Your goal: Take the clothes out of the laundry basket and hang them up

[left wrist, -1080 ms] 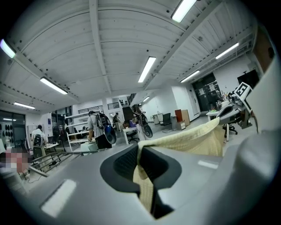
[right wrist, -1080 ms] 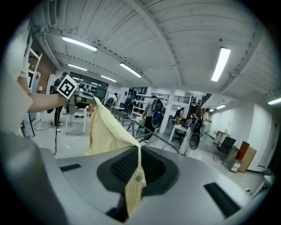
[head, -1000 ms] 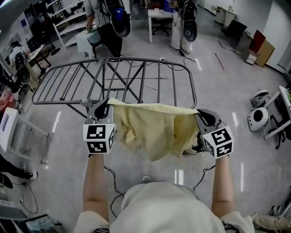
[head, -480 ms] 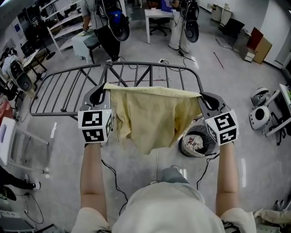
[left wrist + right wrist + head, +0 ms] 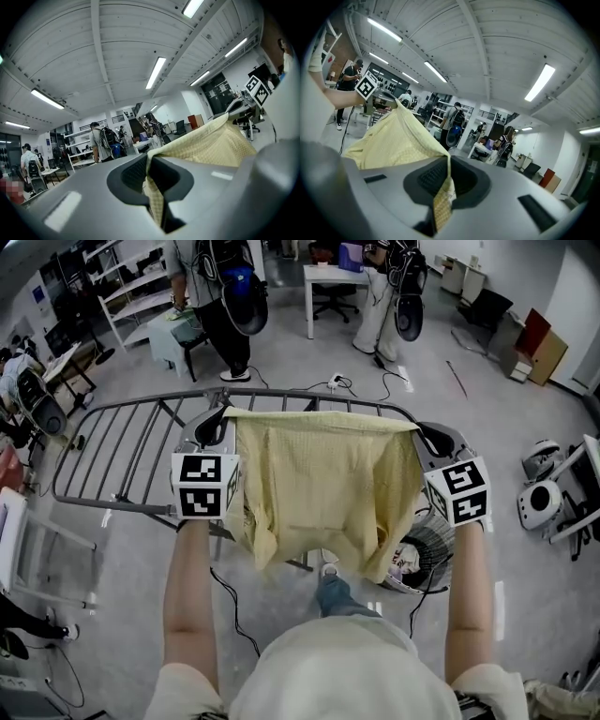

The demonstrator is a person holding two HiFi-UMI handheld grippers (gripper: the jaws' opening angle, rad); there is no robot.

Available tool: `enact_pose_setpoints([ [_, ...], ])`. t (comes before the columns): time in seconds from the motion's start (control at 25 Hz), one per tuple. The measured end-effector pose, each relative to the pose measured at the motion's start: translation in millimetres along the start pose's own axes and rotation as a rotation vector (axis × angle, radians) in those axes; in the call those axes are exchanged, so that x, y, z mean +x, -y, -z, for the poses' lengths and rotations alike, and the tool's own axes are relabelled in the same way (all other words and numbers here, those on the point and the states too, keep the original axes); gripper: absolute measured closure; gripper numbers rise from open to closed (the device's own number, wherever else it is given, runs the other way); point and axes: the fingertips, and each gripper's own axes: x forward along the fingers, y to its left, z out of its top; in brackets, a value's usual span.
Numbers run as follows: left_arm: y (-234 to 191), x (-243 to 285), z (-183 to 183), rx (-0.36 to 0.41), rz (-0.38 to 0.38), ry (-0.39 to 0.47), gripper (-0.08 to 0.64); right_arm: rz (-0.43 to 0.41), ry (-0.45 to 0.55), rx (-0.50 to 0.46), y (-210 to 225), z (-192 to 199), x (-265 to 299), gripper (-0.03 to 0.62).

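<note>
Grey workshop floor [image 5: 309,362] w/ people [image 5: 225,296] standing at the back, a white table [image 5: 323,276] & shelves [image 5: 131,287] near them; closer in, the left gripper [image 5: 149,174] has its jaws shut tight on one top corner of a yellow garment [image 5: 323,484], the waffle fabric pinched betw. the dark pads & a strip of it poking out on the near side; right gripper [image 5: 447,174] does the same w/ the other top corner, jaws clamped, fabric running from the pads off toward the left gripper; both grippers sit at about the same height, well apart, so the garment's top edge runs nearly straight & level betw. them & the rest hangs loose in front of the person, hem uneven; each gripper carries a marker block, left cube [image 5: 204,498] & right cube [image 5: 457,491], w/ bare forearms behind; garment is held up over the right end of a grey metal drying rack [image 5: 112,451], whose rails spread out to the left; can't tell if fabric touches the rails; laundry basket [image 5: 433,554] sits on the floor under the right gripper, partly hidden by the garment's lower right corner, some clothes inside; person's leg [image 5: 336,596] shows below the hem.
</note>
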Motion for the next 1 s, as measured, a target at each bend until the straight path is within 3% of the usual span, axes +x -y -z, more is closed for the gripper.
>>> enact_pose_setpoints([
  [0.36, -22.7, 120.9, 9.0, 0.040, -0.016, -0.084, 0.538, -0.041, -0.022, -0.002, 69.1, 3.2, 106.8, 0.568],
  [1.0, -62.7, 316.1, 48.3, 0.067, -0.063, -0.209, 0.538, -0.069, -0.104, 0.010, 147.4, 35.0, 288.4, 0.568],
])
